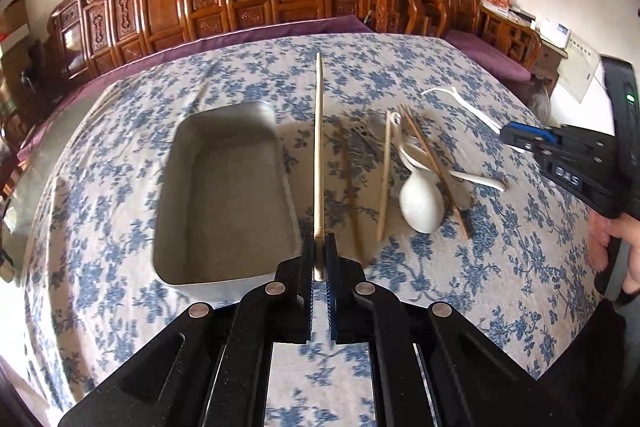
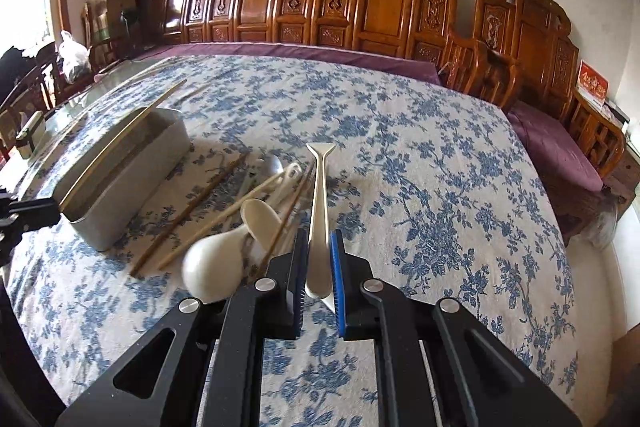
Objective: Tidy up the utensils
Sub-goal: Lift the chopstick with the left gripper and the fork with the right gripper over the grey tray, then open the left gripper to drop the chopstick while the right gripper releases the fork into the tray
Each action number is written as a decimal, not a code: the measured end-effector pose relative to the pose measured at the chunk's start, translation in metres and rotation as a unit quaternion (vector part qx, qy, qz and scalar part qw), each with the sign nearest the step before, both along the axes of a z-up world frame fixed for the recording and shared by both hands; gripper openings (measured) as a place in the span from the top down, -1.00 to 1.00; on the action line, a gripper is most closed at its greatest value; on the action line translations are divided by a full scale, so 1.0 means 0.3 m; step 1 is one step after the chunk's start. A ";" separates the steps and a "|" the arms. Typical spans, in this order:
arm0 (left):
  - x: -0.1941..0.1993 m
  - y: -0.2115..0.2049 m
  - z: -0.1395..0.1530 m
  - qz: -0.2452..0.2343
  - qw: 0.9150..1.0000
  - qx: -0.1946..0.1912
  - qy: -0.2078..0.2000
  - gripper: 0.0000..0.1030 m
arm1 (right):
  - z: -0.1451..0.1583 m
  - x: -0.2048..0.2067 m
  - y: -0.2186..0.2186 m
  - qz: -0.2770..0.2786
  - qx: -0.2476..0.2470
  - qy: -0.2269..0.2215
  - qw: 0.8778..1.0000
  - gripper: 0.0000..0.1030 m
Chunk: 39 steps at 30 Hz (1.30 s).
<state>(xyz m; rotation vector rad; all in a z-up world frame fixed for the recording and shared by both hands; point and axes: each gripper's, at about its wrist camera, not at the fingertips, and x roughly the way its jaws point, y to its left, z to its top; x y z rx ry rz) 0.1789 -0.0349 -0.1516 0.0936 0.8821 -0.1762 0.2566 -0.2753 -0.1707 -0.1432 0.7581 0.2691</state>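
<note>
Chopstick point(image 1: 319, 155) sits pinched in my left gripper point(image 1: 319, 259), jaws nearly shut on its lower end, the rest standing out over the right rim of the grey tray point(image 1: 224, 287). It is light, stiff and thin, so I judge it will swing or twist if held this near one end; a grip closer to the middle would steady it. My right gripper point(image 2: 319, 267) is closed on a white spoon point(image 2: 319, 211), clamped across the bowl end with the handle pointing away. That one looks smooth and probably slippery, perhaps brittle if dropped. More chopsticks and white spoons lie heaped on the floral tablecloth point(image 2: 420, 167) beside the tray
</note>
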 end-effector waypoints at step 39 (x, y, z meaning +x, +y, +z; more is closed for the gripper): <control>0.164 0.328 -0.025 0.006 0.998 -0.010 0.059 0.90 | 0.204 -0.128 0.565 0.085 -0.030 0.014 0.996 0.75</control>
